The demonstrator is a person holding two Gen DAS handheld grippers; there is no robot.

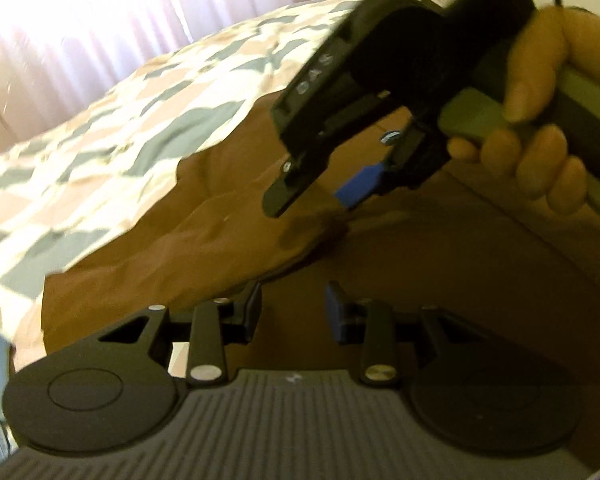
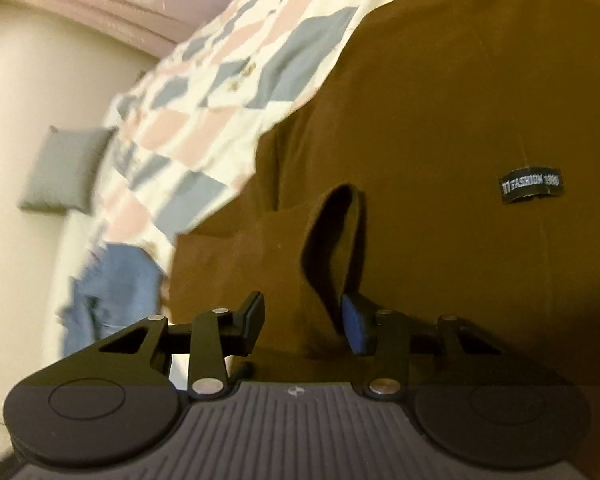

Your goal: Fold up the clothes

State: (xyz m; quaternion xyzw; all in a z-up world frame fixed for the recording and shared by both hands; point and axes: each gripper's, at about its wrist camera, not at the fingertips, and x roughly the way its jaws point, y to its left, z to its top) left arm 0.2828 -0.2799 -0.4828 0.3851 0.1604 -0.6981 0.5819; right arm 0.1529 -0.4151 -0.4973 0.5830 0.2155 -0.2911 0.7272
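Brown knit top, soft, limp, light, spread flat on checked bedspread; best pinched at sleeve cuff or hem edge; left gripper part-open, empty; right gripper part-open astride cuff fold, not yet clamped.

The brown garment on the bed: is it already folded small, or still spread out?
Still mostly spread out. The brown garment covers a wide area of the patterned bedcover, with only one loose flap turned up near the right gripper.
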